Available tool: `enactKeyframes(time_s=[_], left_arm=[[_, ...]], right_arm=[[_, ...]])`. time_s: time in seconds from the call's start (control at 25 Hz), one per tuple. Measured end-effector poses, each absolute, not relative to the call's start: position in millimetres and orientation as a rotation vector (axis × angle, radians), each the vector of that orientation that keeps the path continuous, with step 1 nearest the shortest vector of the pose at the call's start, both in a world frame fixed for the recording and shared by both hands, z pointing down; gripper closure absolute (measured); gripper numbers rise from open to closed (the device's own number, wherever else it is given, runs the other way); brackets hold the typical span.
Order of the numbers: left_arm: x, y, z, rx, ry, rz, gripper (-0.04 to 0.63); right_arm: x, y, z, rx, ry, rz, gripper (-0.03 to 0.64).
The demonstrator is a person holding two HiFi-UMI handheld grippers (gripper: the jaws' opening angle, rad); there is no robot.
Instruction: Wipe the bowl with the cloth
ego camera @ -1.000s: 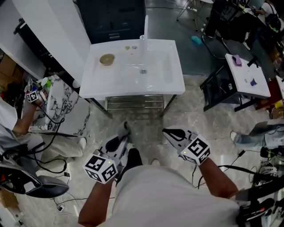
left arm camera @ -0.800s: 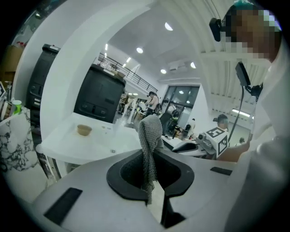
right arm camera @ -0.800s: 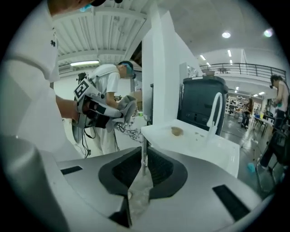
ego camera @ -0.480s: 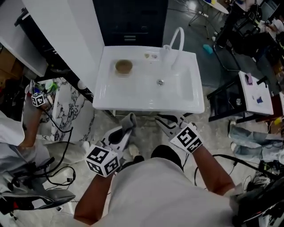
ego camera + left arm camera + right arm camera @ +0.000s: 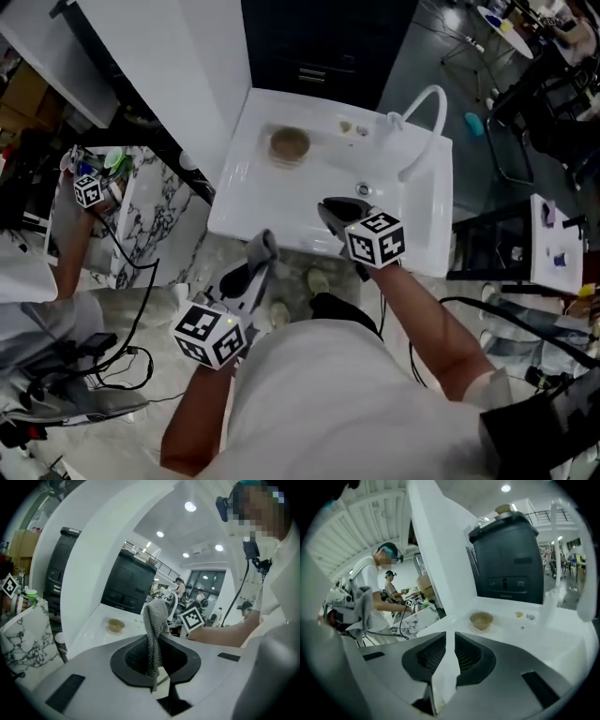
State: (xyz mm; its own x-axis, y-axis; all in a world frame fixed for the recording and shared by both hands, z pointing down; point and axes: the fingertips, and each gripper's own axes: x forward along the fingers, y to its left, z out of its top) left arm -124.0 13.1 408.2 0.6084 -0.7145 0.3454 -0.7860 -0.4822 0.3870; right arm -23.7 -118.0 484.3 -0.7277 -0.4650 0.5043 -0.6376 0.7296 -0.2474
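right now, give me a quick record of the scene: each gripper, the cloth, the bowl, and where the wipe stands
left gripper: shut on the grey cloth, which stands up from its jaws
right gripper: shut, nothing between its jaws, above the sink near its front edge
bowl: tan, upright on the sink's flat left part, touched by nothing
faucet: white, at the back, right of the bowl
wiping: not yet begun; grey cloth is apart from the bowl
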Motion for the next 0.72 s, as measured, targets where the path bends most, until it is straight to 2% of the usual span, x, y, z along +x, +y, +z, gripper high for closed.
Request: enactKeyframes(time_s=[0.28, 0.4, 0.72], left_arm=[[-119, -39, 410, 2.278, -1.265, 0.215, 0.557], [-118, -55, 412, 2.260, -1.279, 0.216, 0.557], [-125, -68, 419, 2.194, -1.351, 0.233, 0.557]], right_arm=[[-36, -224, 535, 0.934, -2.423, 0.817, 0.594], [-38, -256, 560, 0.977, -2.373, 0.970, 0.528], [-40, -318, 610, 1.112, -2.262, 1.274, 0.502]])
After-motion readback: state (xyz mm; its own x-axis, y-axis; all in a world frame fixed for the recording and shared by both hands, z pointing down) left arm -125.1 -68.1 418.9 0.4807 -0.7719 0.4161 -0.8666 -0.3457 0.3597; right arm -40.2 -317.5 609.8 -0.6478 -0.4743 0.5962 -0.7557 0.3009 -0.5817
